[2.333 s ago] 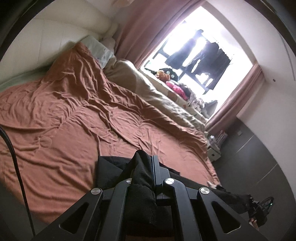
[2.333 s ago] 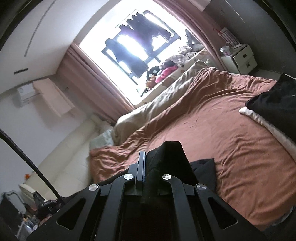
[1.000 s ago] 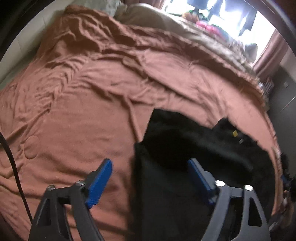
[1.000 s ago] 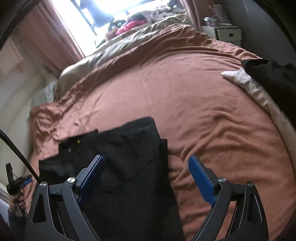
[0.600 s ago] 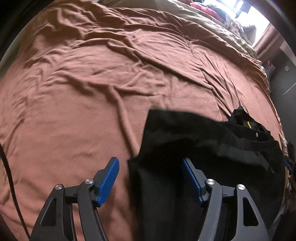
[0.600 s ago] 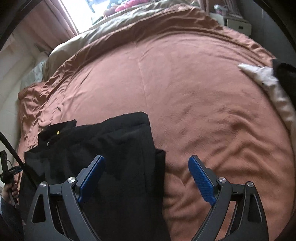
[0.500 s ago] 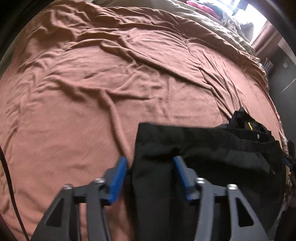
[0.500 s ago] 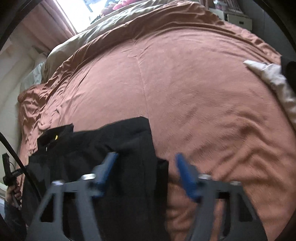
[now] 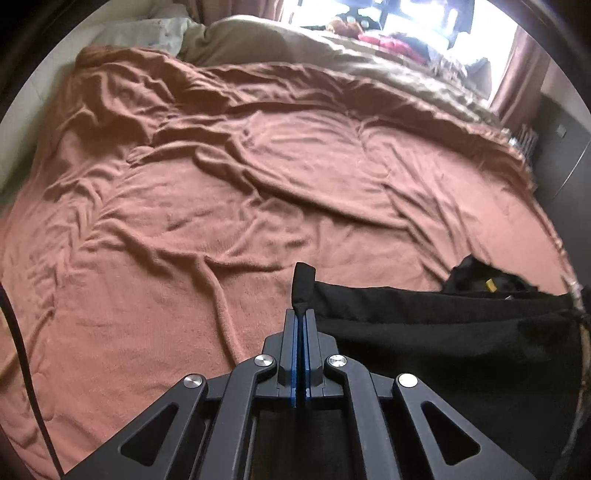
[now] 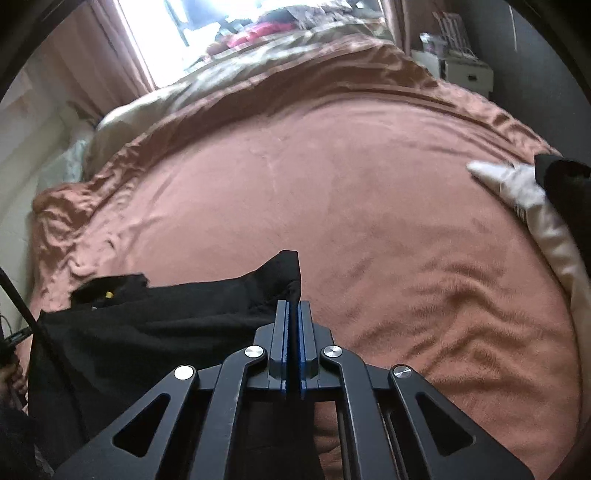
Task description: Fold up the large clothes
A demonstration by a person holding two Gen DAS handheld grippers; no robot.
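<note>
A black garment (image 9: 443, 332) lies partly folded on the brown bedspread (image 9: 221, 206) at the near edge of the bed. My left gripper (image 9: 300, 314) is shut on its far left corner, which sticks up between the pads. My right gripper (image 10: 293, 306) is shut on the far right corner of the same garment (image 10: 166, 325), which also pokes up past the pads. A small yellow tag (image 9: 490, 283) shows at the garment's bunched end.
A beige duvet (image 9: 332, 55) and a pillow (image 9: 147, 29) lie along the far side under the bright window. A white cloth (image 10: 535, 206) with a dark item (image 10: 569, 188) on it lies at the bed's right. A nightstand (image 10: 465, 72) stands beyond.
Both grippers let go of the garment and opened over it, then came down and shut on its two far corners.
</note>
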